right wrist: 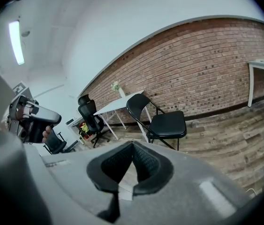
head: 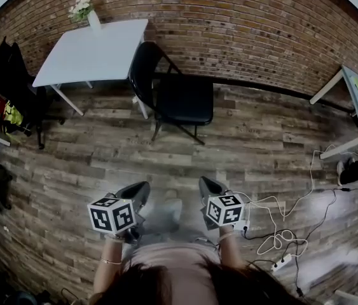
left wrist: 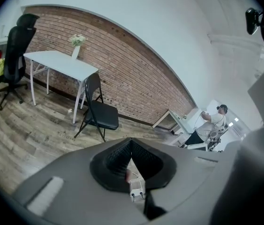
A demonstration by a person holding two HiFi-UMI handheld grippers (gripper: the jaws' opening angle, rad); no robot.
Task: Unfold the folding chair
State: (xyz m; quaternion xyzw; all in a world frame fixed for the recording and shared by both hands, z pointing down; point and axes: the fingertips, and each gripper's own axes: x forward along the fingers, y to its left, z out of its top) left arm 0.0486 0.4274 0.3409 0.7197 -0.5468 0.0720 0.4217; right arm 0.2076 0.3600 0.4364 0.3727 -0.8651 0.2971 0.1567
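Left gripper (head: 135, 194) and right gripper (head: 209, 189) nearest, jaws fully closed on nothing. Folding chair (head: 182, 97) already standing open beside white surface (head: 89, 56), well apart from both grippers. Risk of snagging floor cables (head: 280, 234) at right when stepping forward; risk of refolding seat through needless pull on backrest. Full cable run shown only in head view; person (left wrist: 214, 121) in far corner only in left gripper view.
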